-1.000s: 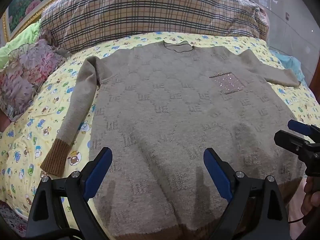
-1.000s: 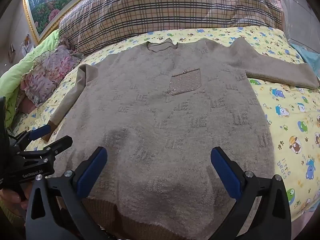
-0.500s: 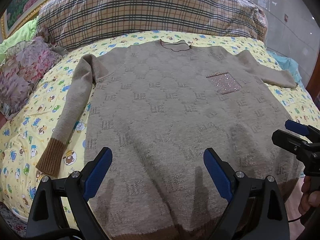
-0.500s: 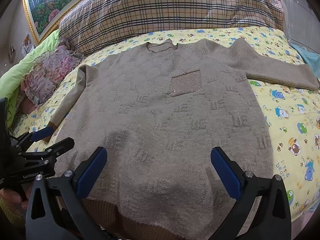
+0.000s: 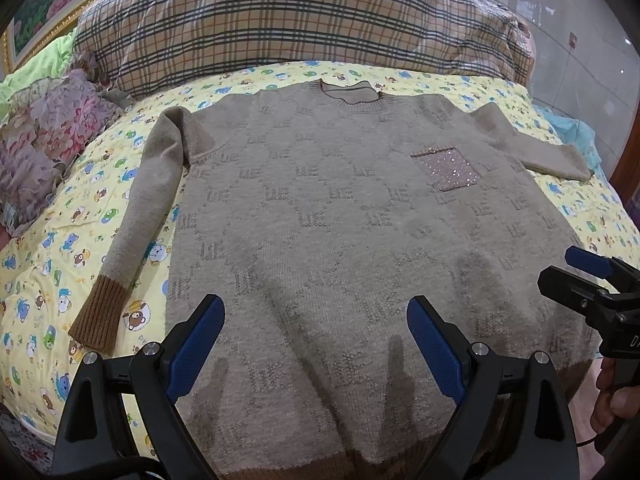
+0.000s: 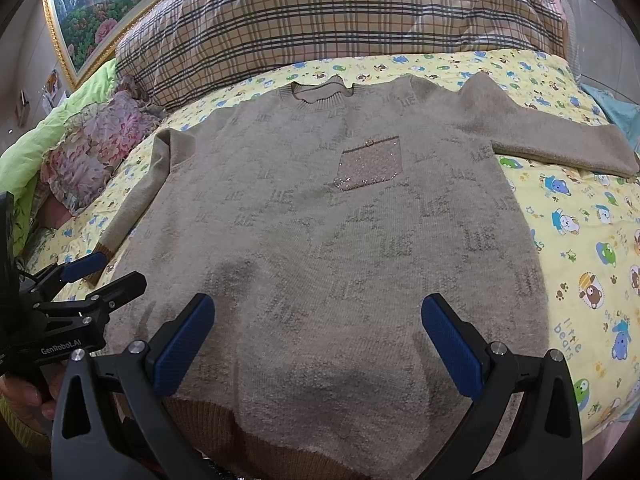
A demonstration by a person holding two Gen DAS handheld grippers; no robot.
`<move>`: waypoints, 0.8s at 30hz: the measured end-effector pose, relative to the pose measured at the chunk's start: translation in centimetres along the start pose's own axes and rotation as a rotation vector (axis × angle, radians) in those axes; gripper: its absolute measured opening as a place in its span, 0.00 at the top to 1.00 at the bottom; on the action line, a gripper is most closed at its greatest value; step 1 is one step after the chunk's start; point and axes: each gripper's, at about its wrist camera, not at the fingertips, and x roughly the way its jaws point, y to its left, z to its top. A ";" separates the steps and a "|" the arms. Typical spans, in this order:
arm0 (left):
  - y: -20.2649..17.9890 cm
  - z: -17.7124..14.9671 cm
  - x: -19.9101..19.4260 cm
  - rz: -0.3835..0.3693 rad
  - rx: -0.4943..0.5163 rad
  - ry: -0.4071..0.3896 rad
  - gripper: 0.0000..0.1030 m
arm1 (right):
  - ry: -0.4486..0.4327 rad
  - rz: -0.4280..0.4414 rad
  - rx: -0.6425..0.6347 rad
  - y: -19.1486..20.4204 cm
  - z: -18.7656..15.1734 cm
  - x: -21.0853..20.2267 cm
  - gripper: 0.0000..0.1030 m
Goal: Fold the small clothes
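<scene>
1. Hovering nearest the lens at 6 o'clock, the left hand-held gripper (image 5: 314,344) has its blue-padded jaws spread wide with nothing between them, poised above the lower part of the sweater (image 5: 360,232)
2. The right hand-held gripper (image 6: 318,344) is likewise spread wide and holds nothing, above the sweater's brown ribbed hem (image 6: 208,412); in the left wrist view it shows at 3 o'clock, and whether either set of pads touches the knit cannot be told
3. Spread flat and face up on the bed, the beige knit sweater fills the middle of both views, hem toward the cameras and neckline (image 5: 351,94) at 12 o'clock
4. A sparkly chest pocket (image 5: 447,168) sits on the sweater at about 2 o'clock in the left wrist view
5. One sleeve (image 5: 138,220) lies straight along the body at 9 o'clock, ending in a brown cuff (image 5: 98,312); the other sleeve (image 6: 552,136) stretches outward toward 2 o'clock in the right wrist view
6. Under the sweater lies a yellow cartoon-print sheet (image 6: 580,248)
7. Farther back, a floral cloth (image 5: 44,140) is bunched at 10 o'clock
8. A plaid pillow (image 5: 288,20) spans the far side at 12 o'clock
</scene>
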 end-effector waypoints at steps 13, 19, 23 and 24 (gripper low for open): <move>0.1 0.1 0.4 -0.012 -0.003 0.020 0.09 | 0.047 0.051 0.078 -0.3 0.1 -0.1 0.00; 0.0 0.4 1.0 -0.035 -0.013 0.040 0.09 | 0.019 0.053 0.081 -0.8 0.2 0.2 0.00; -0.3 0.7 1.4 -0.049 -0.013 0.046 0.09 | 0.031 0.047 0.086 -1.1 0.2 0.5 0.00; -0.4 0.7 1.4 -0.059 -0.021 0.058 0.09 | 0.032 0.047 0.087 -1.2 0.3 0.5 0.00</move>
